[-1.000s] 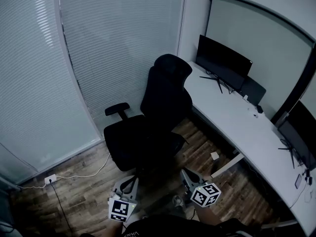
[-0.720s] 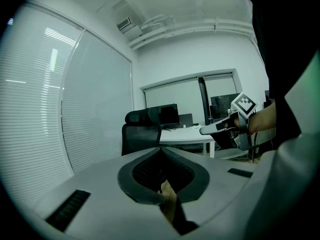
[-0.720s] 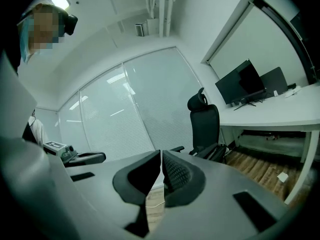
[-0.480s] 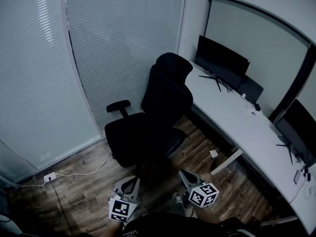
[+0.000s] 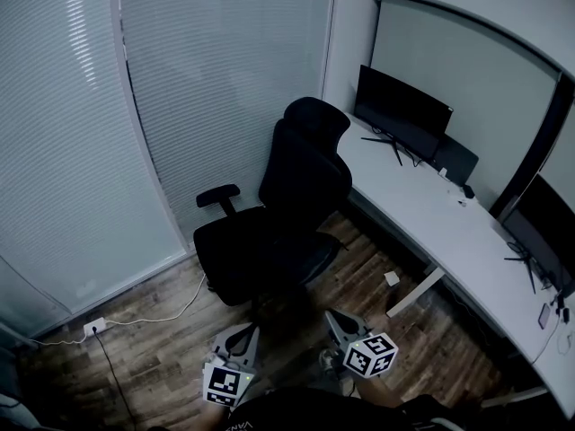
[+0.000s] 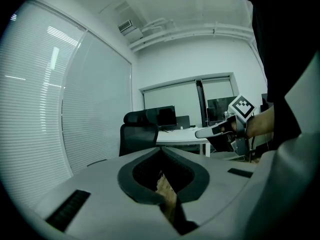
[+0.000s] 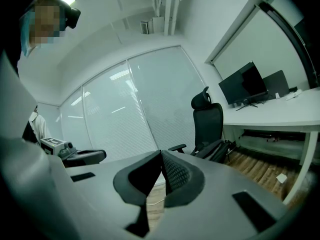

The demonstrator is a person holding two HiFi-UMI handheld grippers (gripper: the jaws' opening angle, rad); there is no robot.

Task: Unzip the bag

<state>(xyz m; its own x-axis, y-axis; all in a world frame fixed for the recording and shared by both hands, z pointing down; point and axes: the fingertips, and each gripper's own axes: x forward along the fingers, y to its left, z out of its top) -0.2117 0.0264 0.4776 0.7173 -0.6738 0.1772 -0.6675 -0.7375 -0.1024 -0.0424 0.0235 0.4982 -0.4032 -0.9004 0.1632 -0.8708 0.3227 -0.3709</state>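
Observation:
No bag can be picked out in any view. My left gripper (image 5: 243, 333) is low in the head view, pointing toward a black office chair (image 5: 287, 214). Its jaws are shut with nothing between them, as the left gripper view (image 6: 161, 152) shows. My right gripper (image 5: 333, 317) is held beside it, about level, and is also shut and empty (image 7: 161, 156). Each gripper shows in the other's view: the right gripper (image 6: 200, 133) and the left gripper (image 7: 82, 157). The chair's seat is dark, and whatever lies on it is too dim to tell.
A long white desk (image 5: 431, 227) curves along the right wall with a black monitor (image 5: 402, 110) on it and a second monitor (image 5: 544, 241) further right. Window blinds (image 5: 207, 79) fill the back. A wall socket with a white cable (image 5: 94, 326) is on the wooden floor at the left.
The head view has shifted a little, so the chair sits slightly higher and further right in the frame. Both grippers keep nearly the same place at the bottom of the picture.

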